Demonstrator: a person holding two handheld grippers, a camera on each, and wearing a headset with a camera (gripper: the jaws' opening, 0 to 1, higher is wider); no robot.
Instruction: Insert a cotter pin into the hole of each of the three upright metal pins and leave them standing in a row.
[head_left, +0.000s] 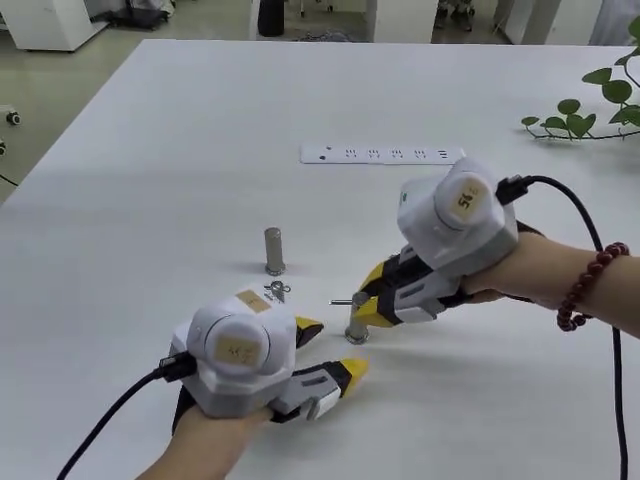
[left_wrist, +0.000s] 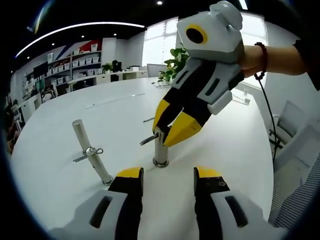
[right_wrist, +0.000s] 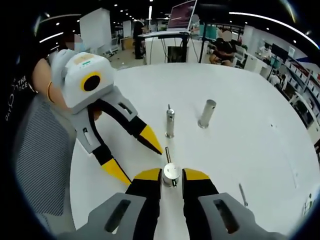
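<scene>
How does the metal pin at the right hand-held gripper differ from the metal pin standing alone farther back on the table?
The near pin sits between the jaws of the right hand-held gripper; the far pin stands free. The near pin has a cotter pin poking from its side; the far pin shows none. Both are upright on the white table.

White table (head_left: 150, 150) holds metal pins (head_left: 275, 250), a power strip (head_left: 382, 154), perhaps a cotter pin (right_wrist: 241, 194).
</scene>
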